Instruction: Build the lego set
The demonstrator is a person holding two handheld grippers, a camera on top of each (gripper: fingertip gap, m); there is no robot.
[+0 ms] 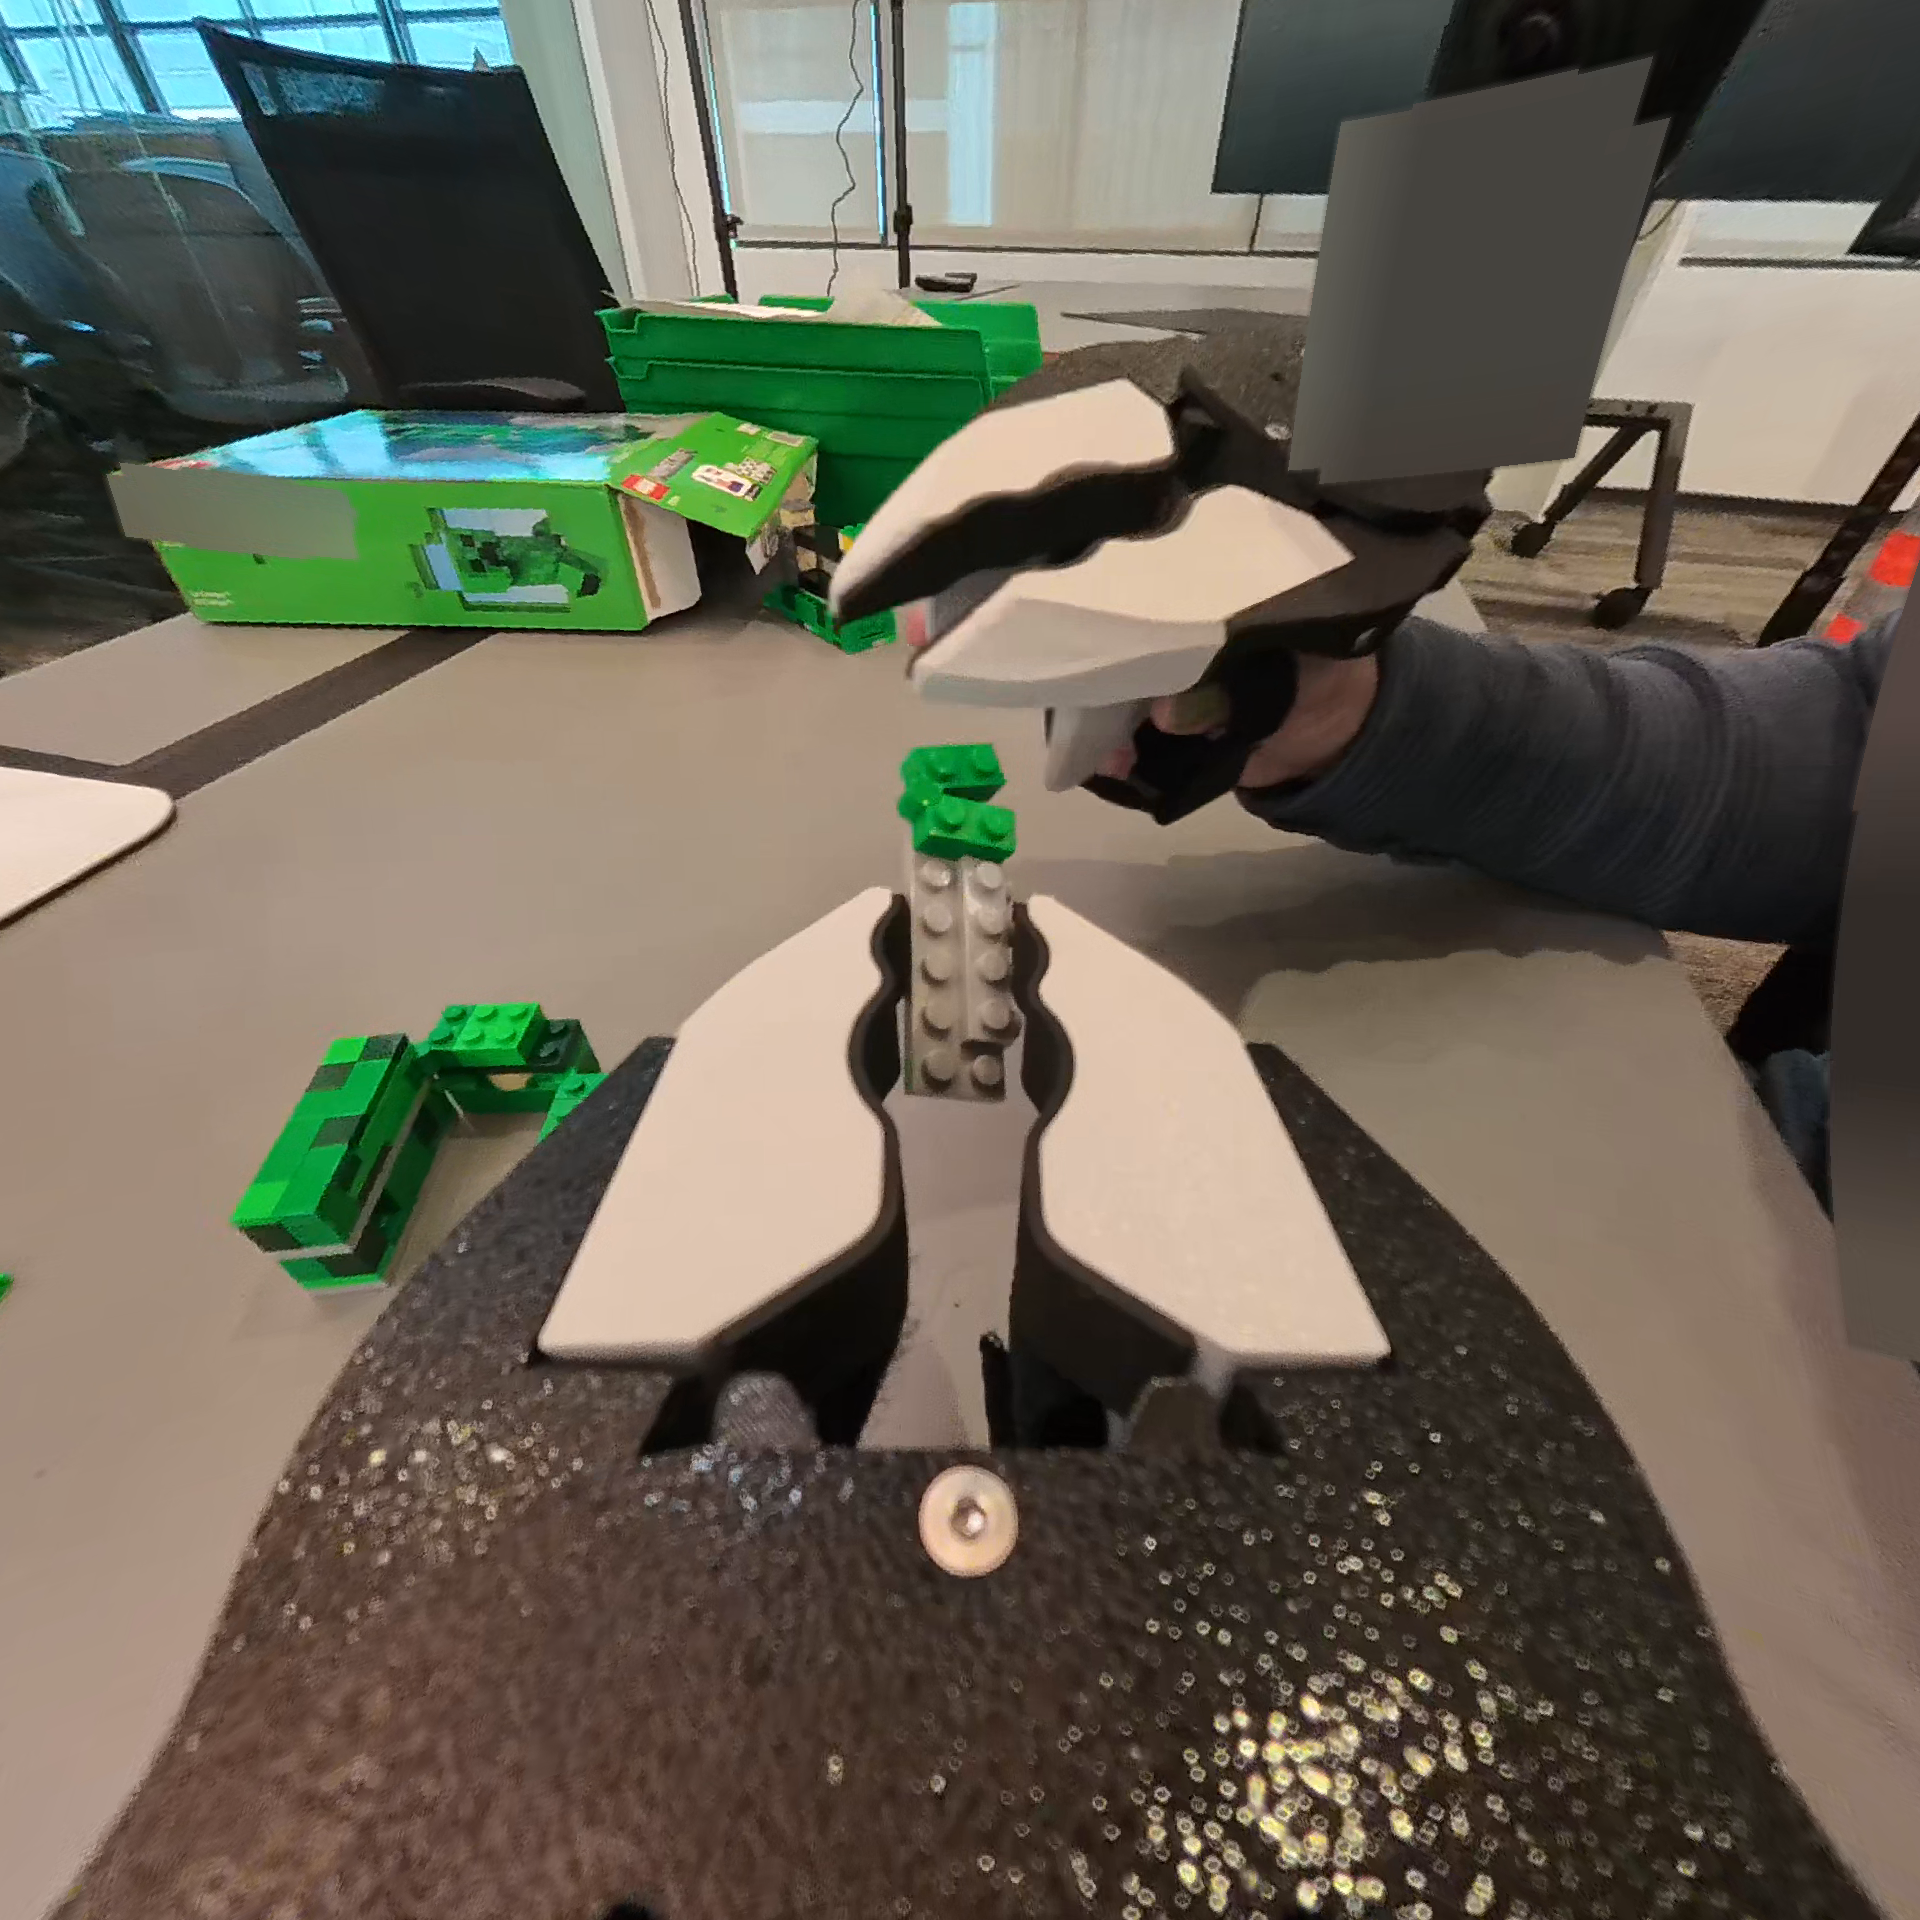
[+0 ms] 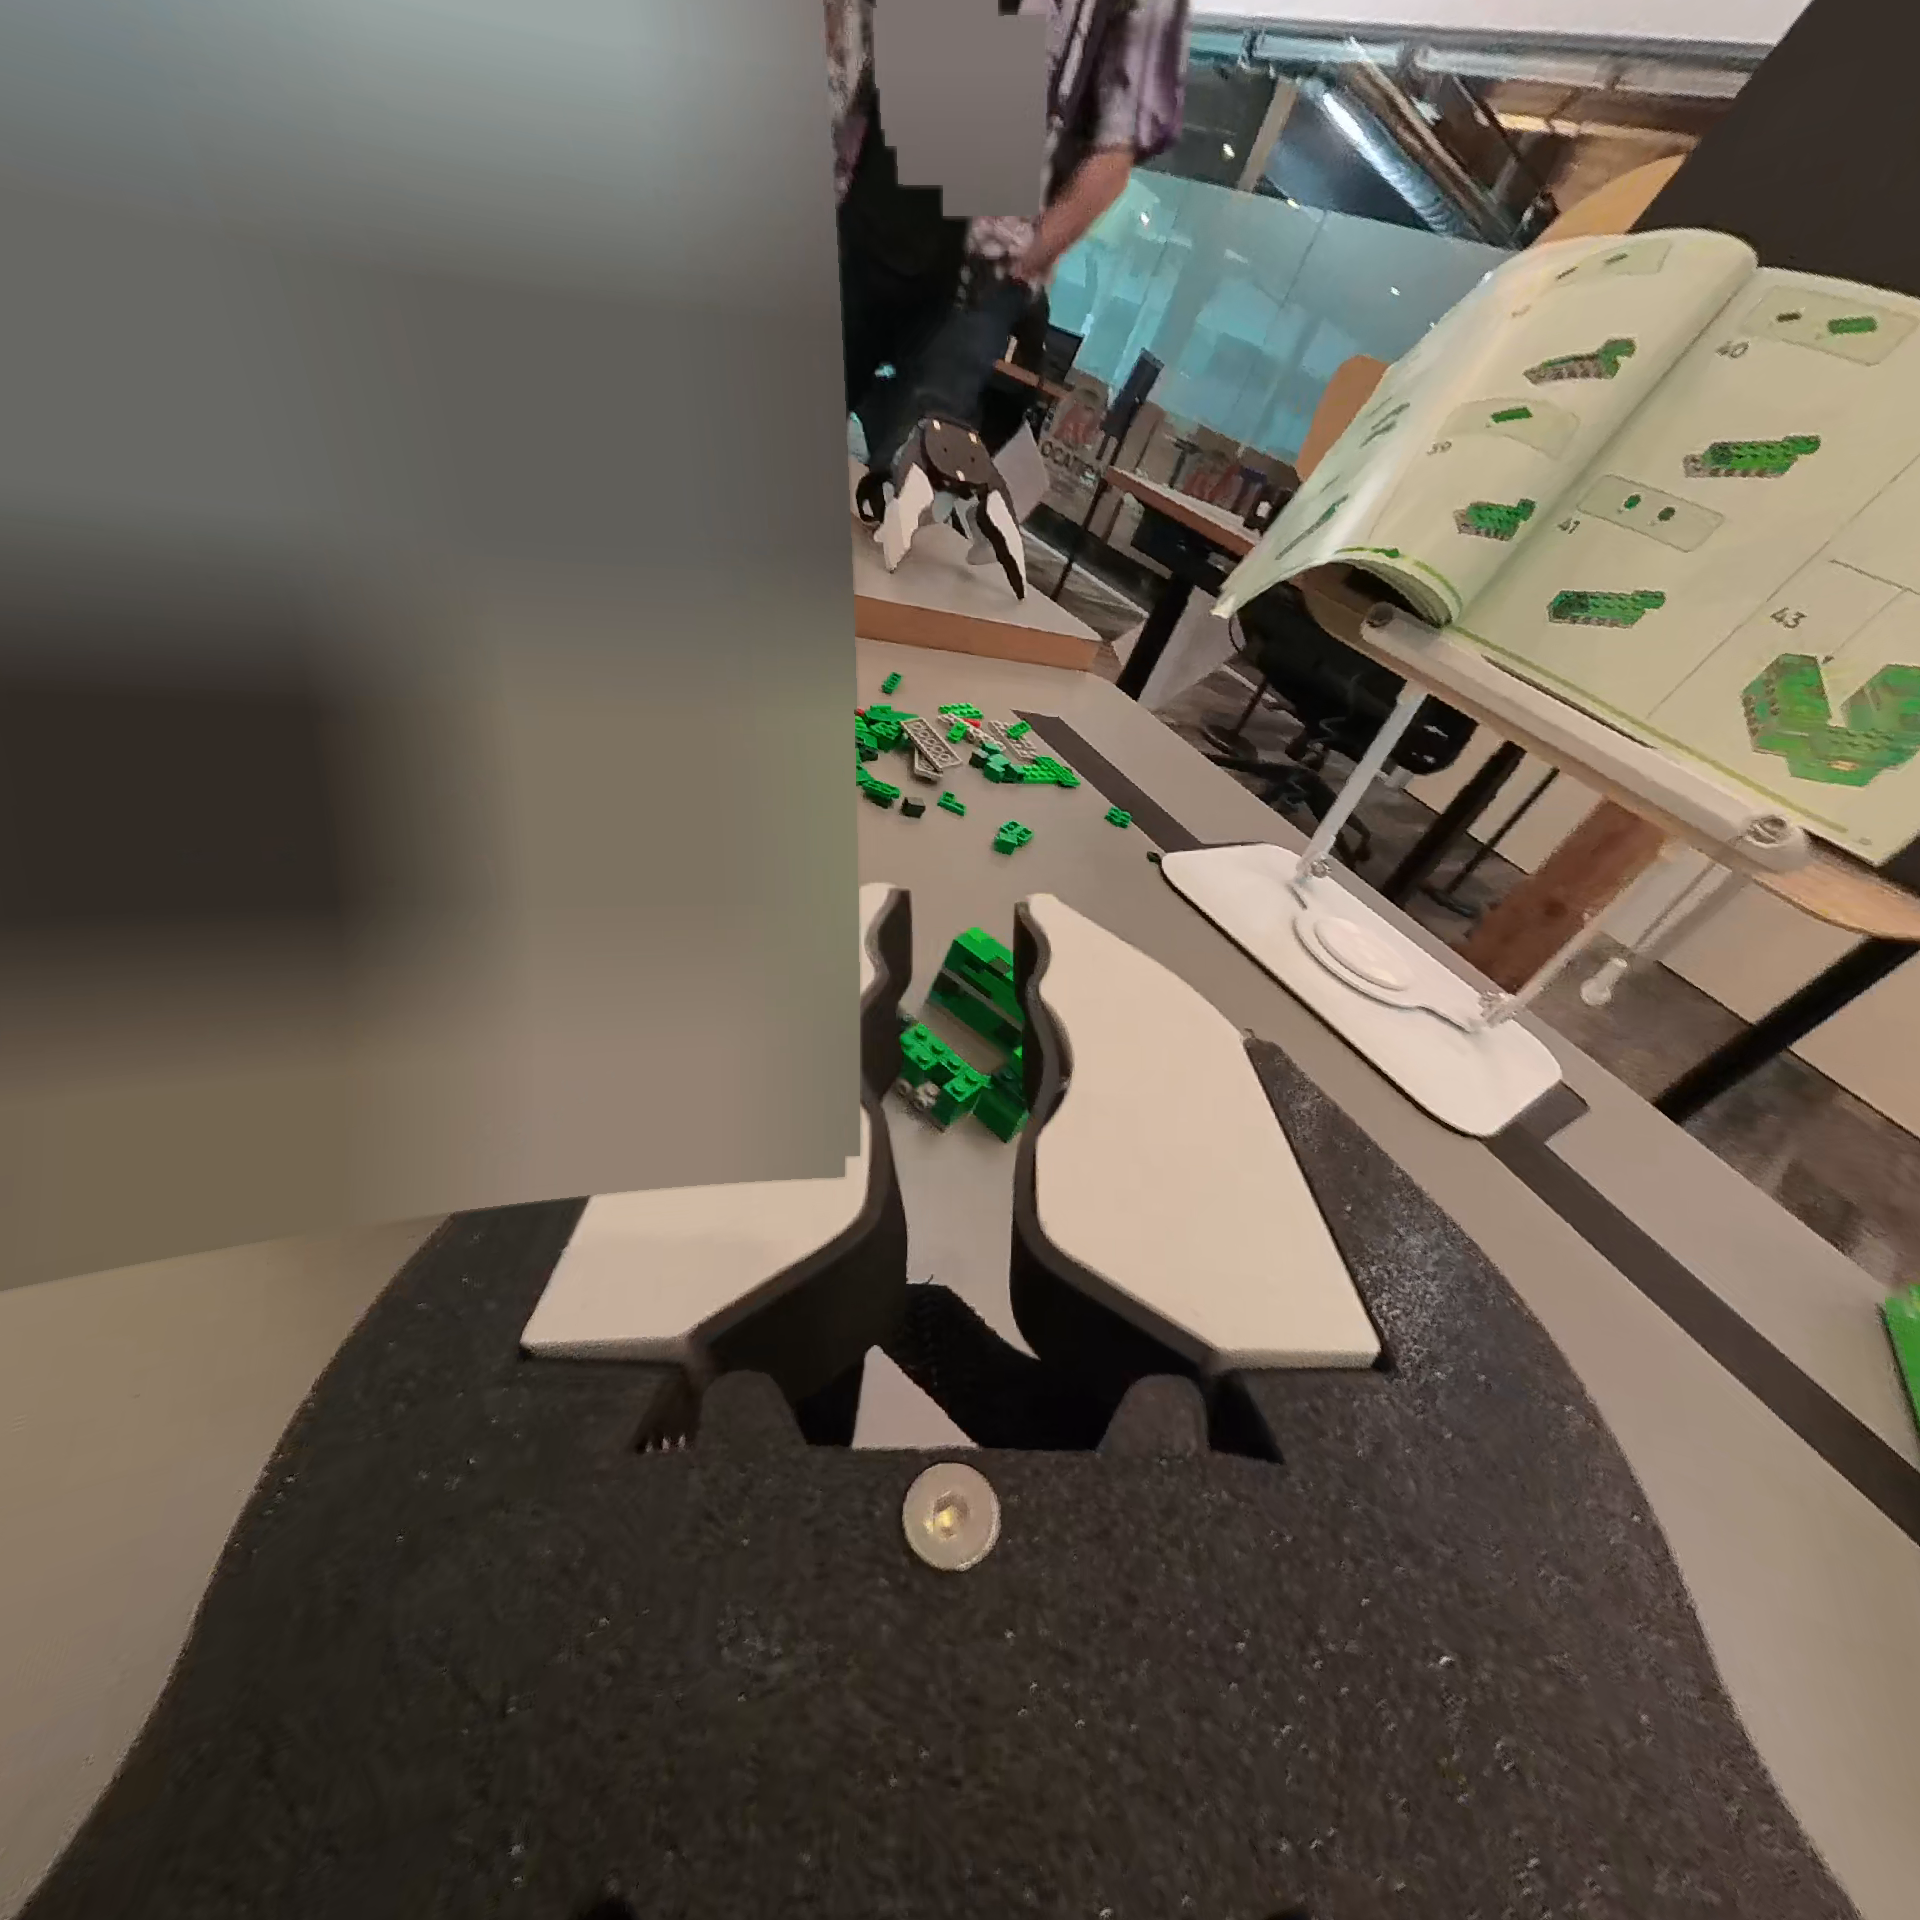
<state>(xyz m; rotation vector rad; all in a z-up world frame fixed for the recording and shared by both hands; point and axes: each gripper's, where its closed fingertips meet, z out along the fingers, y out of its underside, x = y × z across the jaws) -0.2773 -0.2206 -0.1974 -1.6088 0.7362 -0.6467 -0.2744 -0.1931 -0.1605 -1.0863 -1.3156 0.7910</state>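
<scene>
My left gripper (image 1: 961, 904) is shut on a long grey plate (image 1: 961, 987) and holds it above the grey table (image 1: 520, 831). Two small green bricks (image 1: 956, 795) sit on the plate's far end. My right gripper (image 1: 878, 634) hovers just above and behind those bricks, pointing left. In the right wrist view it (image 2: 961, 904) stands a little open with nothing between the fingers. A part-built green model (image 1: 343, 1153) lies on the table at the left. It also shows through the right gripper's gap (image 2: 961, 1029).
Loose green and grey pieces (image 2: 935, 748) lie farther down the table. An open instruction booklet (image 2: 1662, 499) rests on a white stand (image 2: 1371, 987) at the right. A green set box (image 1: 416, 520) and green trays (image 1: 831, 364) stand at the back. A person stands by another gripper (image 2: 951, 499) on a far table. The grippers' ends are close to 5 cm from one another.
</scene>
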